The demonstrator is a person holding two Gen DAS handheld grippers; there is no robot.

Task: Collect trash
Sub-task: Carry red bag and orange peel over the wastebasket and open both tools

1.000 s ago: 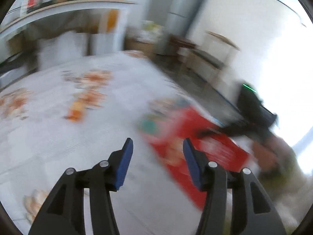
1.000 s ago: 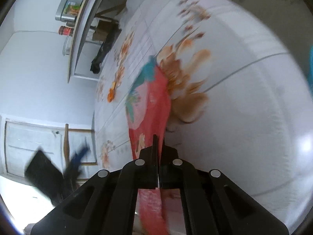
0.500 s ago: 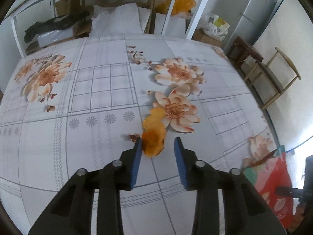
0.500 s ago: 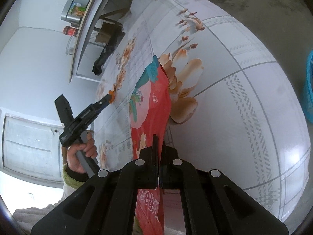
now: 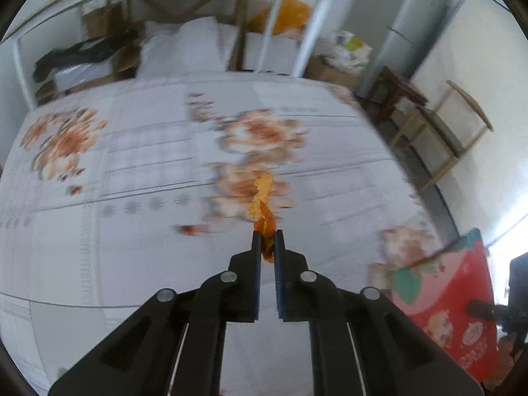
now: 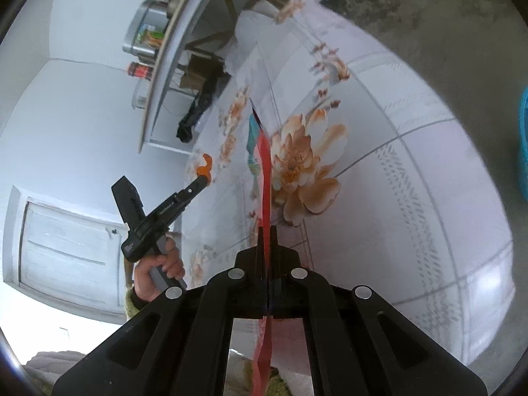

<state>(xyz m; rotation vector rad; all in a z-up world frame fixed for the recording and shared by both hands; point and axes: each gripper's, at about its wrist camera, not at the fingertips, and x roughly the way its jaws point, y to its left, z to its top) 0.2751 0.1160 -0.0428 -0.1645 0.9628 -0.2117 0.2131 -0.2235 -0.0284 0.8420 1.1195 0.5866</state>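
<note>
The left gripper (image 5: 266, 242) pinches an orange peel (image 5: 263, 211) above the flowered table (image 5: 138, 250). The right gripper (image 6: 266, 241) pinches a red bag (image 6: 264, 171) by the table's edge. Bag writing is too blurry to read. A wooden chair (image 5: 452, 135) stands beyond the table.

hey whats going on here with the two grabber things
A person is clearing trash off a table with a flowered cloth, holding a gripper in each hand. The left gripper is shut on an orange peel, lifted off the cloth. The right gripper is shut on the edge of a red bag, probably there to take the peel.
</note>
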